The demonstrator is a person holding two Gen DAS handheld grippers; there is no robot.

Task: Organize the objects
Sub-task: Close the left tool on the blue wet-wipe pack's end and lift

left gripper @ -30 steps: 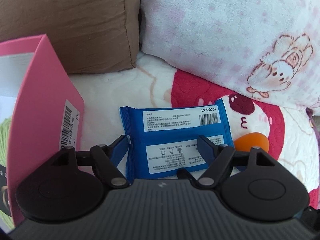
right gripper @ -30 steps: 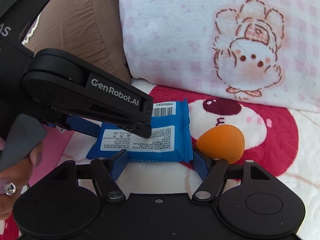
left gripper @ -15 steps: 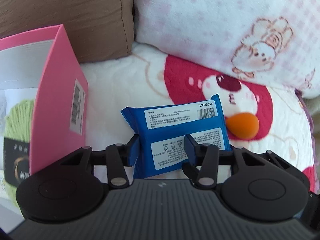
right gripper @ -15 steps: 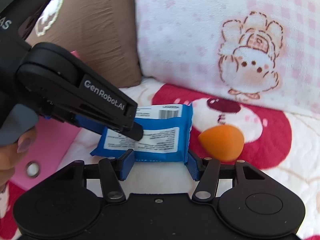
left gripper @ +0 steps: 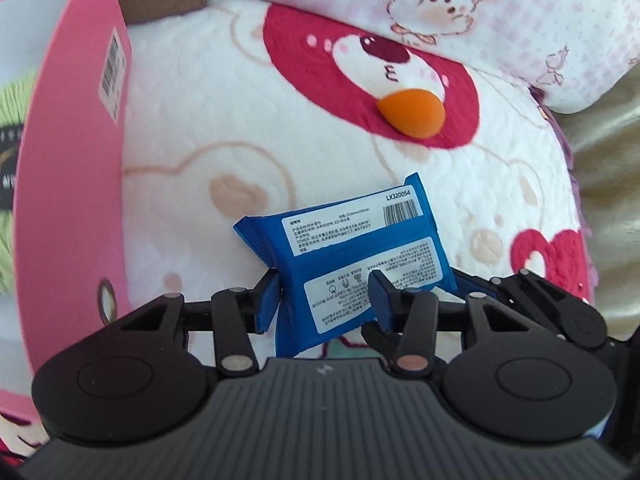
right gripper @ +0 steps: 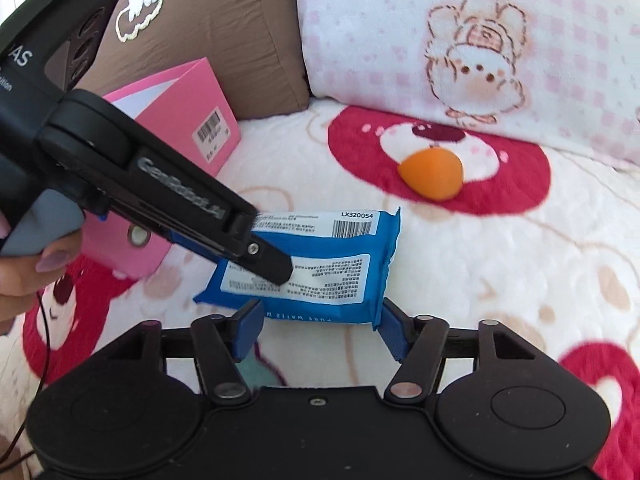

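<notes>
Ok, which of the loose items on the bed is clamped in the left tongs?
The blue wipes packet, pinched by the left tongs. The orange sponge lies apart on the red bear print.

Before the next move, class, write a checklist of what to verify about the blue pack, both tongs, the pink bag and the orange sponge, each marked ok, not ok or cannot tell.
1. Left tongs pinch the blue wet-wipe pack: ok, the pads press its near end.
2. Right tongs free of the pack: cannot tell; the jaws are opening, the pack's edge between them.
3. Pink bag upright, mouth open: ok.
4. Room inside the bag: cannot tell; green yarn already lies inside.
5. Orange sponge apart from the pack: ok, it lies on the blanket.
</notes>
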